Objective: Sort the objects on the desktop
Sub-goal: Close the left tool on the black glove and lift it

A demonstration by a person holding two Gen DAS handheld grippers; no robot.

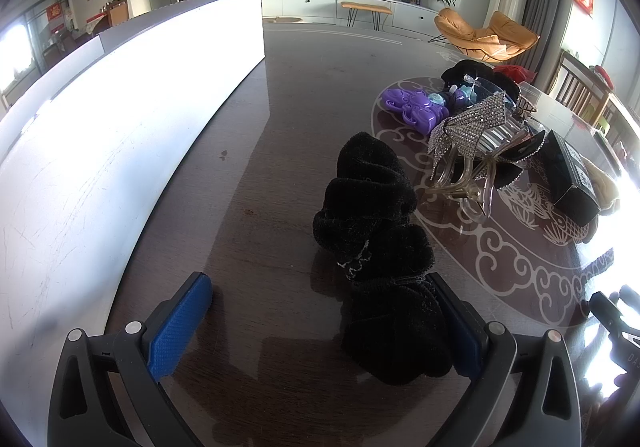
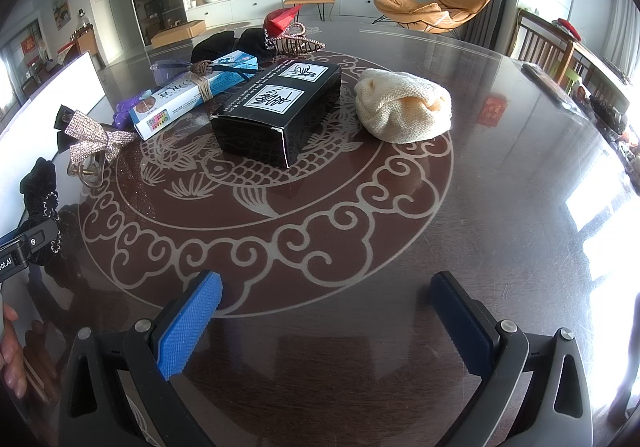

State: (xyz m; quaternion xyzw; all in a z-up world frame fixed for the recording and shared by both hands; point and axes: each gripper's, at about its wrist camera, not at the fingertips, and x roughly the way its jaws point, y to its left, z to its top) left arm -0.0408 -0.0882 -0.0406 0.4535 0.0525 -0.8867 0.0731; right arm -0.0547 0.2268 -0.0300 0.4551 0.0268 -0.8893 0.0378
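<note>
A black fuzzy scrunchie (image 1: 376, 231) lies on the dark table, stretching forward from between my left gripper's fingers. Its near end rests against the right blue pad (image 1: 460, 331); the left pad (image 1: 180, 323) is well apart from it. My left gripper (image 1: 320, 327) is open. My right gripper (image 2: 328, 323) is open low over bare table with nothing between its fingers. Ahead of it sit a black box (image 2: 280, 107), a cream knitted cloth (image 2: 404, 107) and a blue-and-white carton (image 2: 192, 91). The scrunchie (image 2: 40, 191) and part of the left gripper (image 2: 20, 247) show at the right wrist view's left edge.
A large white panel (image 1: 120, 127) runs along the left side of the table. A rhinestone bow clip (image 1: 468, 131), a purple clip (image 1: 412, 107), a clear claw clip (image 1: 464, 183) and the black box (image 1: 572, 179) cluster right of the scrunchie. A hand (image 2: 12, 347) shows at lower left.
</note>
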